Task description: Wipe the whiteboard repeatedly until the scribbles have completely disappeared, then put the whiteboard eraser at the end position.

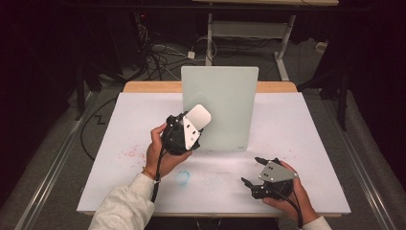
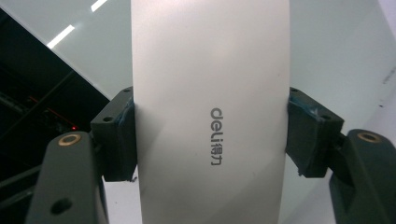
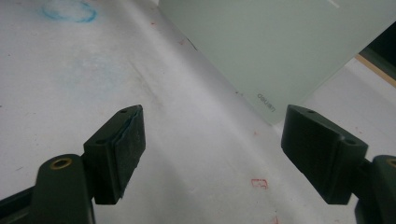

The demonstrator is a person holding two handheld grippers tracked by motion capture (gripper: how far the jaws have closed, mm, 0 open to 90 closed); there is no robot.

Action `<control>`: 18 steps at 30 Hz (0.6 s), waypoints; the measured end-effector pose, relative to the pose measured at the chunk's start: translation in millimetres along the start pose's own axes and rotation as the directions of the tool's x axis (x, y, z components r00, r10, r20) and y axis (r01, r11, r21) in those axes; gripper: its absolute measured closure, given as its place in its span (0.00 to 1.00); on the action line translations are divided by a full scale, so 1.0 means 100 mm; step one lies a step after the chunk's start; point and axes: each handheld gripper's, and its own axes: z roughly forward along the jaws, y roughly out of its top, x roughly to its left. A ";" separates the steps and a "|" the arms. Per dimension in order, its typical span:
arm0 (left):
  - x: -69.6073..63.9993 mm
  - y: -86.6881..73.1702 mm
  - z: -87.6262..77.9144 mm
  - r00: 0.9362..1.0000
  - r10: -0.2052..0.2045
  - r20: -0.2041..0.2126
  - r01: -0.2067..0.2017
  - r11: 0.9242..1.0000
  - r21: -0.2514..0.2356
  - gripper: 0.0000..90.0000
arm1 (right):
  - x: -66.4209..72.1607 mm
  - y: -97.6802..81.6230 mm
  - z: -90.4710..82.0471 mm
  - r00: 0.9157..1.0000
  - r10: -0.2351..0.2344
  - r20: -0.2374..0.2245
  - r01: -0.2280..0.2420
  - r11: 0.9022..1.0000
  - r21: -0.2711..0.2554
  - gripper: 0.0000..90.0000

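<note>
— Left gripper (image 1: pixel 191 125)?
— Clamped across a white eraser (image 2: pixel 210 112) marked "deli", raised against the lower left of the upright pale-green board (image 1: pixel 225 103) at the table's (image 1: pixel 119 143) middle.

— Right gripper (image 1: pixel 256 178)?
— Jaws spread wide, nothing between, low over the near right of the table.

— Marks?
— Blue smudge (image 1: pixel 183 177) near centre, faint red specks (image 1: pixel 131 153) at left.

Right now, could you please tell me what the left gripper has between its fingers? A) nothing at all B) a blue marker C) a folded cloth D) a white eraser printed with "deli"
D: in the left gripper view, the left gripper has its fingers pressed on both sides of the white eraser, whose face bears the "deli" print.
</note>
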 end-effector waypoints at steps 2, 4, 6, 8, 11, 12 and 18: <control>0.00 -0.03 -0.05 0.999 -0.026 0.031 0.026 1.000 -0.010 0.33 | 0.00 0.00 0.00 1.000 0.006 -0.001 -0.006 1.000 0.001 0.25; 0.02 -0.05 -0.09 0.998 -0.042 0.056 0.042 0.999 -0.001 0.32 | 0.00 0.00 -0.01 1.000 0.001 -0.001 -0.001 1.000 -0.002 0.25; 0.03 -0.08 -0.14 0.994 -0.049 0.101 0.049 0.999 -0.001 0.33 | 0.00 0.00 0.00 1.000 0.002 -0.004 -0.002 1.000 -0.001 0.25; 0.04 -0.12 -0.20 0.987 -0.049 0.151 0.049 0.999 0.001 0.33 | 0.00 0.01 0.01 1.000 0.002 -0.004 -0.002 1.000 0.000 0.25; 0.04 -0.17 -0.27 0.973 -0.032 0.228 0.028 0.999 0.018 0.33 | 0.00 0.00 0.01 1.000 0.005 -0.005 -0.005 1.000 0.002 0.25; 0.04 -0.18 -0.29 0.966 -0.019 0.260 0.012 1.000 0.028 0.32 | 0.01 0.00 0.01 1.000 0.006 -0.005 -0.006 1.000 0.002 0.25; -0.09 -0.21 -0.33 0.912 0.073 0.404 -0.106 0.993 0.059 0.32 | 0.01 -0.01 -0.02 1.000 0.003 0.002 -0.003 1.000 0.006 0.25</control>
